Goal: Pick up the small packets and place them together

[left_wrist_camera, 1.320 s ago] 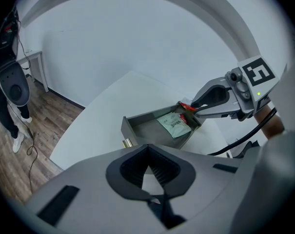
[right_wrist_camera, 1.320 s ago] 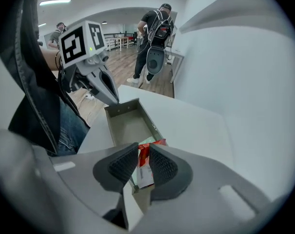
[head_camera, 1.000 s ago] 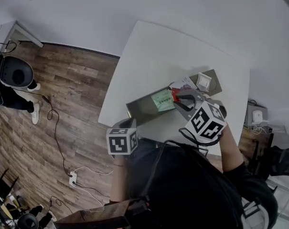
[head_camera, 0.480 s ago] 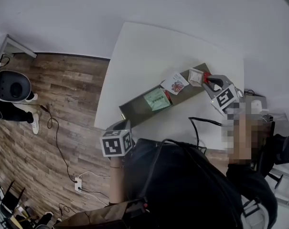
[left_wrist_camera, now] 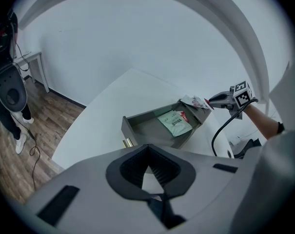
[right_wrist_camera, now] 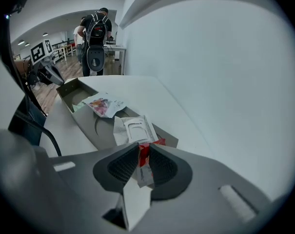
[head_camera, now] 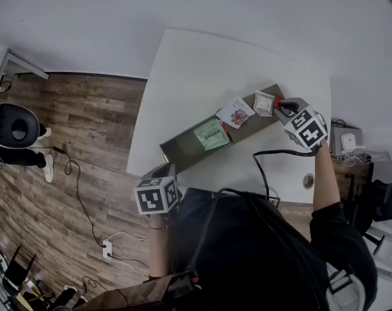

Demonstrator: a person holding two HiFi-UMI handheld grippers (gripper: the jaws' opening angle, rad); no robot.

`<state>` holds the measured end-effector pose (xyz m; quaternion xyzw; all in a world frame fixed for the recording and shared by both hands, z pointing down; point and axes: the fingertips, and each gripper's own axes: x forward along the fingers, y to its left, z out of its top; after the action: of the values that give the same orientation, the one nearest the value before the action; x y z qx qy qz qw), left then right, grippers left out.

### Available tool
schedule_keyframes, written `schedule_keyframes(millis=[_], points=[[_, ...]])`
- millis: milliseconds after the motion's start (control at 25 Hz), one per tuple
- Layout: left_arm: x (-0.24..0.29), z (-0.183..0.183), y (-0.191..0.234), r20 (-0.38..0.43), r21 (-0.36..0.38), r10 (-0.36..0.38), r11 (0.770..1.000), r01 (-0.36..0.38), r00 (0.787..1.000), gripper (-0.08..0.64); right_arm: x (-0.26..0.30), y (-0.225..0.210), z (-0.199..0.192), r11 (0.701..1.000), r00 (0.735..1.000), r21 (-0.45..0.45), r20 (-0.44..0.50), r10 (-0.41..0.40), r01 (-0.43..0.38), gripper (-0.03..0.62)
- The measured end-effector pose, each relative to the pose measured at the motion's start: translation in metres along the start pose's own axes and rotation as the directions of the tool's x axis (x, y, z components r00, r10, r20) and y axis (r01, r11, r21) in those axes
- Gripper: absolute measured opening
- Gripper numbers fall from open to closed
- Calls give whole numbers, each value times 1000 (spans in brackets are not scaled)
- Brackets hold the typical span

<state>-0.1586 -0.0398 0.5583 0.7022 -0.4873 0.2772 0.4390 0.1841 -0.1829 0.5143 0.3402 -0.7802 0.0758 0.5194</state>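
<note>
Right gripper (right_wrist_camera: 143, 150): fingers part-closed, clamped on a small red-and-white foil packet (right_wrist_camera: 143, 172). Left gripper (left_wrist_camera: 148, 155): fingers fully together, nothing in them, parked at the near edge of the white counter (head_camera: 202, 63), clear of the work.

Held packet sits at the right end of the long grey tray (head_camera: 181, 149), just beside the white square packet (right_wrist_camera: 135, 129). No view shows whether the two touch. A flat green packet (head_camera: 210, 135) lies on the tray floor further left. A flower-print packet (head_camera: 236, 113) lies across the tray's far rim.

Step in hand looks like the put-down: the red-and-white one goes in with the others.
- Bring it down over bare tray, next to the white packet, not on top of it.
- The white packet looks light and loose, so a finger brushing it would likely shove it along or off the tray end.
- Lay the packet over towards flat first. Released on edge it probably flops any which way.
- Open the fingers only once the packet bears on the tray, then pull back along the finger line.

Orientation: the packet is pinched edge-on, flat faces against the two pads. Its long axis runs along the fingers. The red end pokes out past the tips towards the white packet, and the white end trails back towards the gripper body. In the head view that axis points up-left, roughly in line with the tray's length.
</note>
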Motion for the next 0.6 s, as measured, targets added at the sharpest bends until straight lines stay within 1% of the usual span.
schedule_keyframes(millis=[440,600], points=[[0,-1,0,-9,1,2,1000,-2,1000,0,12,-2,-8,1000,999,14,-25,27,-27,72],[0,-1,-1,-14,5,4,1000,-4,1000,0,12,-1,-7,999,999,11,-12,35,-35,77]])
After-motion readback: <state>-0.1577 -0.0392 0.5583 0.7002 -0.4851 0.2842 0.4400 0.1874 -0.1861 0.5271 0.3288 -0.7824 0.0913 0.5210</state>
